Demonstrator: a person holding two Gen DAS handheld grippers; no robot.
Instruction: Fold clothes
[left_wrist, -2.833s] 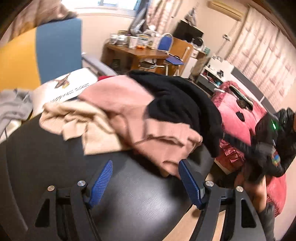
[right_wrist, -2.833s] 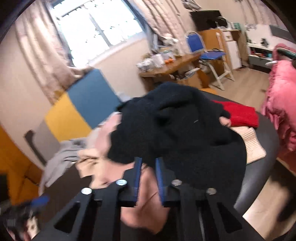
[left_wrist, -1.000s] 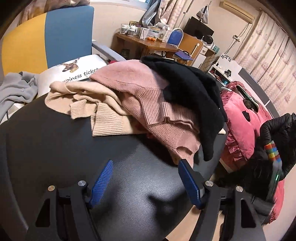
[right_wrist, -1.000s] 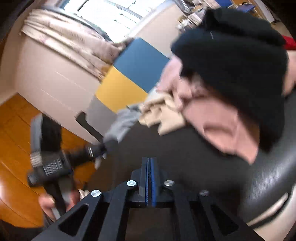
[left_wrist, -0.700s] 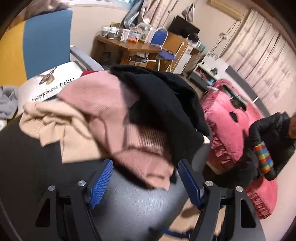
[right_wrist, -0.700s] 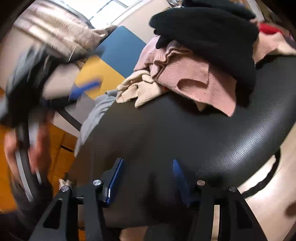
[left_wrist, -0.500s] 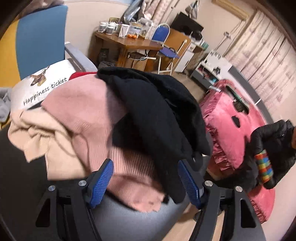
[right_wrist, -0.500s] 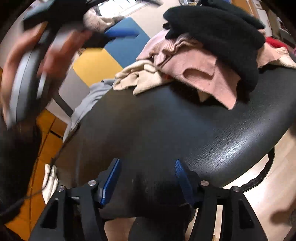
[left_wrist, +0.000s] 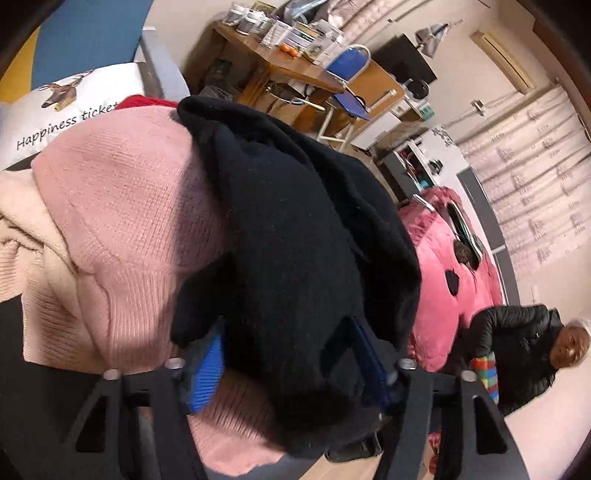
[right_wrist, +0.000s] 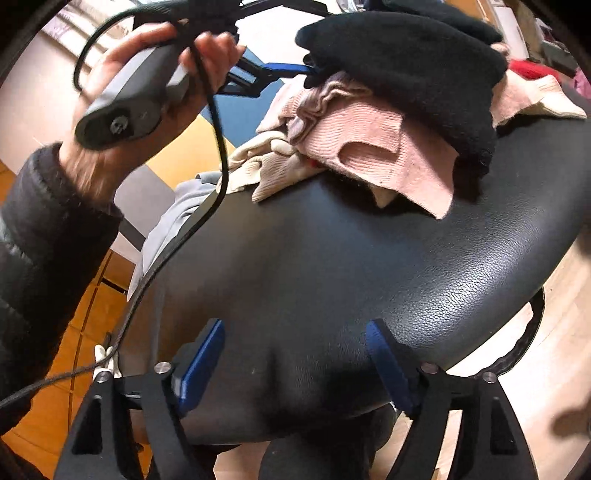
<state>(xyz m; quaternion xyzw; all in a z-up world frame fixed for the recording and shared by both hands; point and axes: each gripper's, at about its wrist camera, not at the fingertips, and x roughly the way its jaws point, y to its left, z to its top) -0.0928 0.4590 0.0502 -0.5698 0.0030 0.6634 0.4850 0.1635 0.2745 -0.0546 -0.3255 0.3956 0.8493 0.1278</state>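
Left wrist view: left gripper (left_wrist: 291, 354) jaws parted around the soft, limp black sweater (left_wrist: 295, 229) atop the pink sweater (left_wrist: 122, 206); right gripper (right_wrist: 295, 354) jaws released, empty.

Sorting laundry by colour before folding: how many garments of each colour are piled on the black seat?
Black: 1
Pink: 1
Cream: 1
Red: 1
Grey, hanging off the seat edge: 1
Total: 5 visible; more may be hidden underneath.

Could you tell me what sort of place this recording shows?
Most likely a lived-in home room: a cluttered wooden desk with a blue folding chair, patterned curtains, and a heap of sweaters on a black seat.
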